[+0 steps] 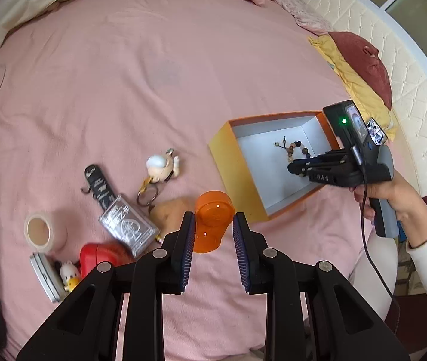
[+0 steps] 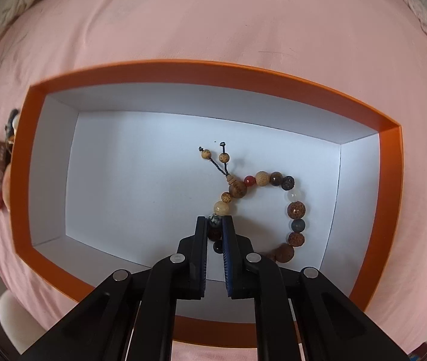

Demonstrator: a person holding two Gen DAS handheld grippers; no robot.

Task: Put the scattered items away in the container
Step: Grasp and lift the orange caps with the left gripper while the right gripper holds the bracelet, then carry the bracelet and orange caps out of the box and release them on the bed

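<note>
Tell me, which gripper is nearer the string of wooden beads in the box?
Right. The right gripper reaches down onto the bead bracelet; the left gripper is outside the orange cardboard box, holding an orange translucent cup.

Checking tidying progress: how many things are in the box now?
1: a bracelet on the box floor, near its right wall, partly under the right gripper. The gripper may hide a little floor.
</note>
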